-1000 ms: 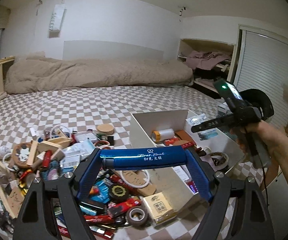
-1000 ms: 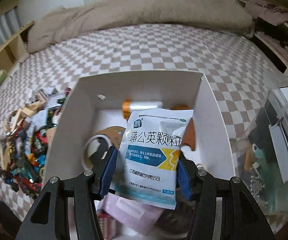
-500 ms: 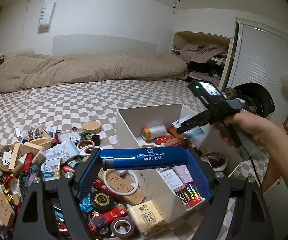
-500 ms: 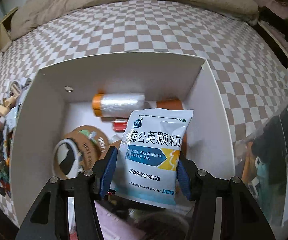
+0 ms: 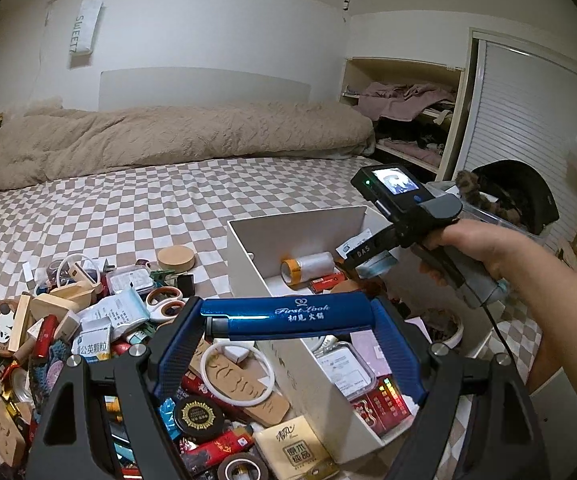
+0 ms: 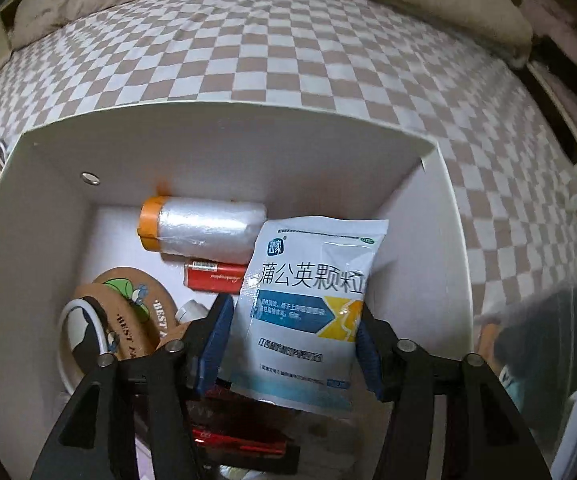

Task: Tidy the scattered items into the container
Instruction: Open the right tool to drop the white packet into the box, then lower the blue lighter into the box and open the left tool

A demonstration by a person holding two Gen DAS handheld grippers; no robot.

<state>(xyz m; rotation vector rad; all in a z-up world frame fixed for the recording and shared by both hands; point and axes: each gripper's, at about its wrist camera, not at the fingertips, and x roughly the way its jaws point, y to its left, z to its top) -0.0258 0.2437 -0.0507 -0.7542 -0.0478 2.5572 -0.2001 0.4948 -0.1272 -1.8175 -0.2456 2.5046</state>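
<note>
Now my right gripper (image 6: 294, 336) points down into the white box (image 6: 48, 216), and the white and blue medicine sachet (image 6: 308, 304) is between its blue pads (image 6: 218, 338). Its jaws have just been opening; a small gap shows on the left side of the sachet, and whether the right pad touches it I cannot tell, so I judge the grip as released. The sachet hangs over the box floor, just in front of the roll of clear film (image 6: 204, 230) and the red packet (image 6: 216, 276).

I judge this sachet as light, flat and soft, with a smooth foil skin that slips easily. It bends, so the best hold is across its two long edges, near the middle.

My left gripper (image 5: 288, 318) is closed on a blue pen-like case (image 5: 292, 316), held across both ends, above the pile of scattered items (image 5: 100, 320) beside the box. This case looks stiff and glossy, probably light, and it can slide or turn between the pads if the hold is loose. The end-to-end hold seems safe to me.
</note>
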